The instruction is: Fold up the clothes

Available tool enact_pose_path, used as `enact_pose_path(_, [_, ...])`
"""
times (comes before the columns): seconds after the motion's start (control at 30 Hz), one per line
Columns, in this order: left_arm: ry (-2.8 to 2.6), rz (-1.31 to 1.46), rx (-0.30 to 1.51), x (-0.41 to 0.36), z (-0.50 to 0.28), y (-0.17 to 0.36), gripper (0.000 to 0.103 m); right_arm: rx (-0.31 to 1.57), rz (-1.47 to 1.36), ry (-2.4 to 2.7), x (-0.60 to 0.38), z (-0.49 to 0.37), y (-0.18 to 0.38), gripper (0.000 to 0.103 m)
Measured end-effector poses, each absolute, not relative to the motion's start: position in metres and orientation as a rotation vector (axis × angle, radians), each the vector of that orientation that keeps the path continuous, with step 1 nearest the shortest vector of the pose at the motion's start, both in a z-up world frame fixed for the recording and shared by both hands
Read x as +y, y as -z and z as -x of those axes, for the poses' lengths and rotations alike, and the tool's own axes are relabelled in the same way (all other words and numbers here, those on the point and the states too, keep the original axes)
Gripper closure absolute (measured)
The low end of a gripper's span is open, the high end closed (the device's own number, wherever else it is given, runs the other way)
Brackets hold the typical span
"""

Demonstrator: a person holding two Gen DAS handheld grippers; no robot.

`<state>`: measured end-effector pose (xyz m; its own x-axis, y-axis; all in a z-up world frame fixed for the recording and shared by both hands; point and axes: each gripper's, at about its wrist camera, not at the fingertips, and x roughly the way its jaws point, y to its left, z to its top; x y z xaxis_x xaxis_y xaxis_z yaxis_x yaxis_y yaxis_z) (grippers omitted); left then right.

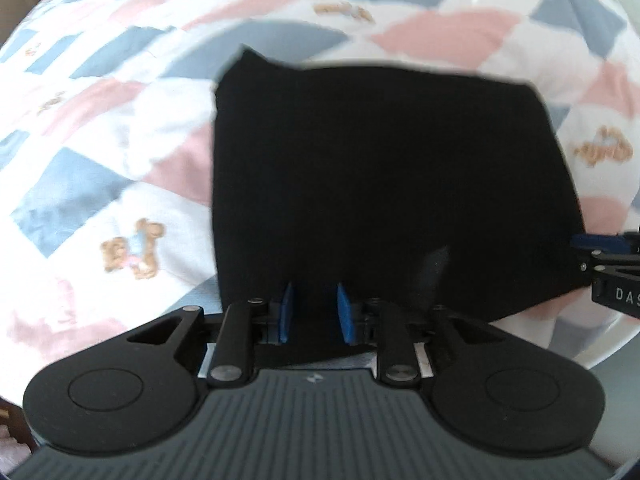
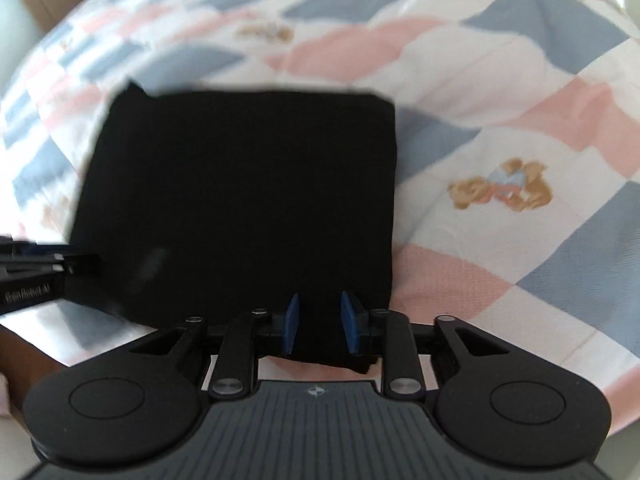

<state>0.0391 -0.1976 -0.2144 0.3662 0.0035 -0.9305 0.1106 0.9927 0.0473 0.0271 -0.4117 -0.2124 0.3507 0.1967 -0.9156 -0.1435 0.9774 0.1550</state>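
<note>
While the black folded cloth (image 1: 384, 184) lies flat on the bed, both tools sit at its near edge. The cloth is dark all over and looks like a neat, almost square shape. It rests on a soft quilt with pink, blue and white patches (image 1: 120, 128), and the quilt has little brown teddy bears (image 1: 134, 252) sewn on it.

The left gripper (image 1: 314, 312) is a black tool with blue pads. Its two pads stand apart, with a gap between them, and the near edge of the black cloth lies in that gap. The pads do not look pressed on the cloth. One corner of the cloth, on the far left side, sticks up in a small point.

The right gripper (image 2: 320, 328) is the same kind of black tool with blue pads. Its pads are also spread apart, with the near edge of the black cloth between them. A small wrinkled bit of the cloth pokes out just under the right pad.

From the left tool's camera, the right tool shows at the cloth's right edge, touching or very close to it. From the right tool's camera, the left tool shows at the cloth's left edge. Both pictures are a bit blurry.
</note>
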Motion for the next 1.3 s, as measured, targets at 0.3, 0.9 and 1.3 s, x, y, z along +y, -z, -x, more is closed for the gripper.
enact_pose_path(0.3, [0.062,-0.086,1.074,-0.201,0.006,0.095,0.061,1.134,-0.150,-0.184,-0.418,0.019,0.136,0.039])
enact_pose_path(0.9, [0.199,-0.139,1.027,-0.176,0.082,0.031,0.052,1.032,-0.245,-0.025,-0.385,0.105,0.071,0.019])
enact_pose_path(1.3, [0.197,-0.141,1.015,-0.146,0.139,0.029,0.047,1.018,-0.198,-0.022,-0.345,0.151,0.059,0.012])
